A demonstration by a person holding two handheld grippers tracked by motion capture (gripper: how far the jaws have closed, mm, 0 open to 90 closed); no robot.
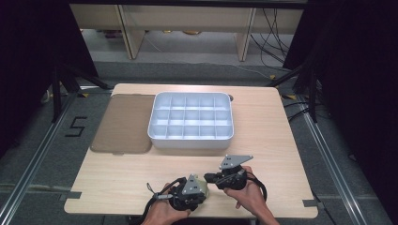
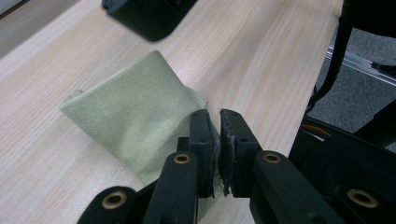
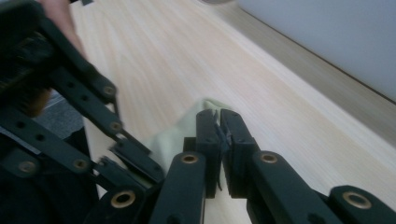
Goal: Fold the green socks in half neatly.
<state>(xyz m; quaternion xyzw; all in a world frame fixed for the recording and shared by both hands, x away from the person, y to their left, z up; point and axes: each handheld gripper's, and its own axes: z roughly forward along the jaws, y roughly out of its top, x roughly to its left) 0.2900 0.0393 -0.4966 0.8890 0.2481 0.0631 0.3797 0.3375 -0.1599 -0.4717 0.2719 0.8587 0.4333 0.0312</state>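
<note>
A pale green folded cloth (image 1: 203, 186) lies near the table's front edge, between the two hands. My left gripper (image 1: 201, 191) is shut, with an edge of the cloth (image 2: 130, 112) pinched between its jaws (image 2: 219, 114). My right gripper (image 1: 210, 177) is held a little above the table with its jaws shut (image 3: 217, 114). Its tips hover at the far corner of the cloth (image 3: 173, 137), and nothing shows between them. The person's hands hold both grippers at the bottom of the high view.
A white tray (image 1: 155, 133) with several empty compartments stands at the middle of the wooden table (image 1: 281, 154). A flat brown lid (image 1: 124, 123) lies to its left. Dark curtains and metal rails flank the table.
</note>
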